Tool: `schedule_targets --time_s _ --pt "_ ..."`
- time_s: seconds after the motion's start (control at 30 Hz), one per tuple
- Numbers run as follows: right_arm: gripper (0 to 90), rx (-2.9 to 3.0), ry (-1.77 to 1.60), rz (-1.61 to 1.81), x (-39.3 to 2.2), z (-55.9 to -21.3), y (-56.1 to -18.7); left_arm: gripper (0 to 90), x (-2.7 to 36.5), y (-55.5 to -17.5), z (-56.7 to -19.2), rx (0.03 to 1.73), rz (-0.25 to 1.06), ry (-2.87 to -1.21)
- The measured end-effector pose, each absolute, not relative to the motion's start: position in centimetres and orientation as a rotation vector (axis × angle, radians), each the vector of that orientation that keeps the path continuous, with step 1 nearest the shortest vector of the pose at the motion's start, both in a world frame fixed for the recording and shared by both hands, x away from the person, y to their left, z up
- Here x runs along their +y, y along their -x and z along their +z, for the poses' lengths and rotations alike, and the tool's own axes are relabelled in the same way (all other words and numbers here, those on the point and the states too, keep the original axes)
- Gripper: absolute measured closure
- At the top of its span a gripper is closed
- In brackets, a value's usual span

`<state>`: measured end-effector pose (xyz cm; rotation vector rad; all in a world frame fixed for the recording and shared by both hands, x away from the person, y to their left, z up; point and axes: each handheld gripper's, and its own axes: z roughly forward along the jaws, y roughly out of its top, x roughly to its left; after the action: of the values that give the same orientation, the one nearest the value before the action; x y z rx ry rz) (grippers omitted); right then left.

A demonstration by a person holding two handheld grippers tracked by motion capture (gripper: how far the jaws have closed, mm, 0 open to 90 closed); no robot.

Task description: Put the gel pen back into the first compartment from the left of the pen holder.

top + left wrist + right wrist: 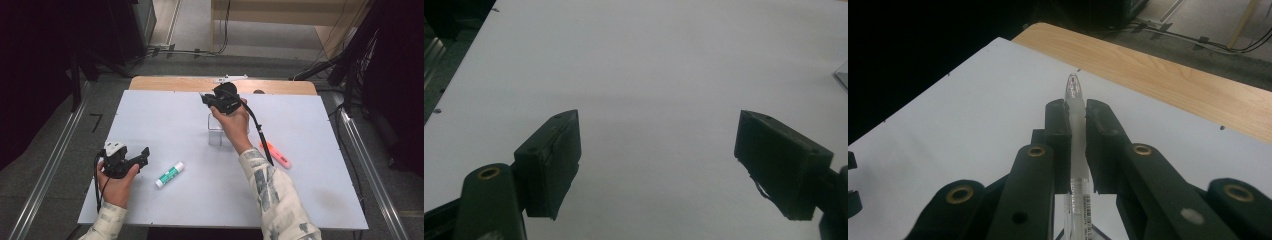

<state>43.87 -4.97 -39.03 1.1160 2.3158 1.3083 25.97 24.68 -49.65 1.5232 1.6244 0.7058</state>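
Clamping a clear pen (1076, 125), right gripper (1077, 117) jaws near far table edge (1128, 60); left gripper (656, 150) jaws apart.

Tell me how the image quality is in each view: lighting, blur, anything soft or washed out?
High view: the white table is evenly lit, its surroundings near black, and the clear box is faint against the white. Left gripper view: open jaws are dark and slightly soft, and the table looks washed and featureless. Right gripper view: the clear pen between the jaws is sharp enough, its tip slightly soft, and the background left is black.
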Motion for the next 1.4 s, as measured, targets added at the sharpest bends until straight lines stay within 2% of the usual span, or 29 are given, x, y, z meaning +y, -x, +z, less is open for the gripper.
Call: schedule_targets --time_s 0.57,1.4 --pt "79.2 2.32 -1.121 1.317 -3.7 -39.3 -44.8 19.6 24.8 -26.0 -49.6 1.624 0.701 -1.516" --pt "78.8 2.315 -1.118 1.325 -4.4 -39.5 -43.9 19.6 24.8 -26.0 -49.7 1.624 0.702 -1.515"
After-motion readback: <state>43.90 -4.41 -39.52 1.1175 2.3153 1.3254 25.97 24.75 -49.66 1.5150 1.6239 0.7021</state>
